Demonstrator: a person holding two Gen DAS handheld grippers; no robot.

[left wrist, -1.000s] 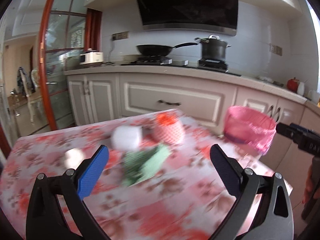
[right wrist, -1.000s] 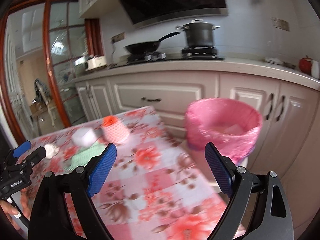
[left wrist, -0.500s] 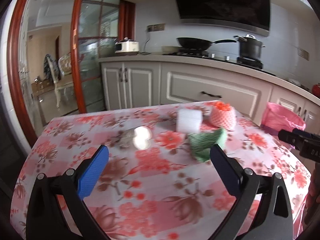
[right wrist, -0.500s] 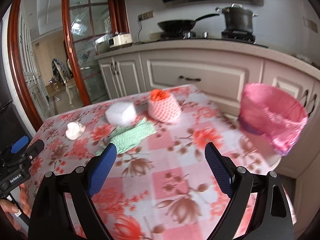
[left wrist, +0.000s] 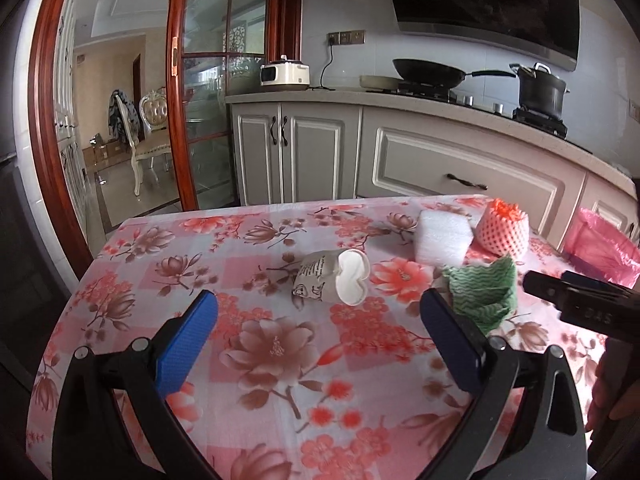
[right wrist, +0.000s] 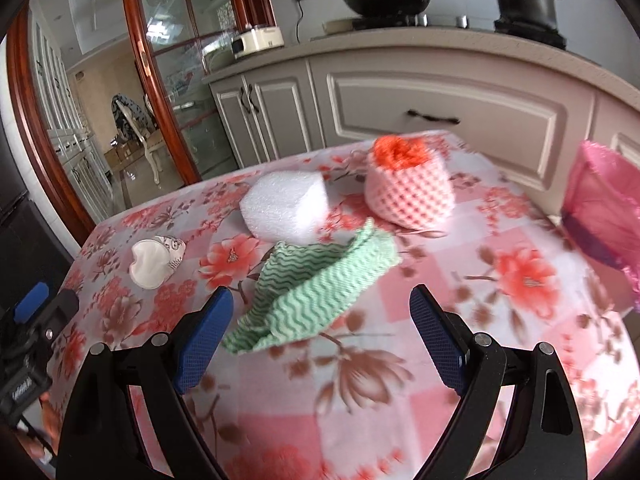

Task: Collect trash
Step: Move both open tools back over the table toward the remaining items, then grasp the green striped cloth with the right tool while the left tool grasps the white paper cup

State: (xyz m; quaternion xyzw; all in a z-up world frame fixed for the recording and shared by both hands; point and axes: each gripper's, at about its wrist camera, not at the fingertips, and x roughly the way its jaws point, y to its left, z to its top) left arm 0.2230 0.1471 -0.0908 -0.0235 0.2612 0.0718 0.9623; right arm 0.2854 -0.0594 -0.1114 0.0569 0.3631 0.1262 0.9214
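Kitchen bench in pink floral oilcloth [left wrist: 280, 360] carried four scraps, none yet collected: left gripper [left wrist: 320, 336] wide before crumpled heart-mouthed paper cup [left wrist: 332, 276], right gripper [right wrist: 320, 328] wide around green wavy cloth [right wrist: 316, 284]; closing on these, then pink-lined bin [right wrist: 600, 216], seemingly next.

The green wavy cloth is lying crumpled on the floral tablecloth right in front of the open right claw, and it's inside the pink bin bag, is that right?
Not quite. In the right wrist view the green wavy cloth lies crumpled on the floral tablecloth before the open right claw, but outside the pink bin bag, which stands off the table's right edge.
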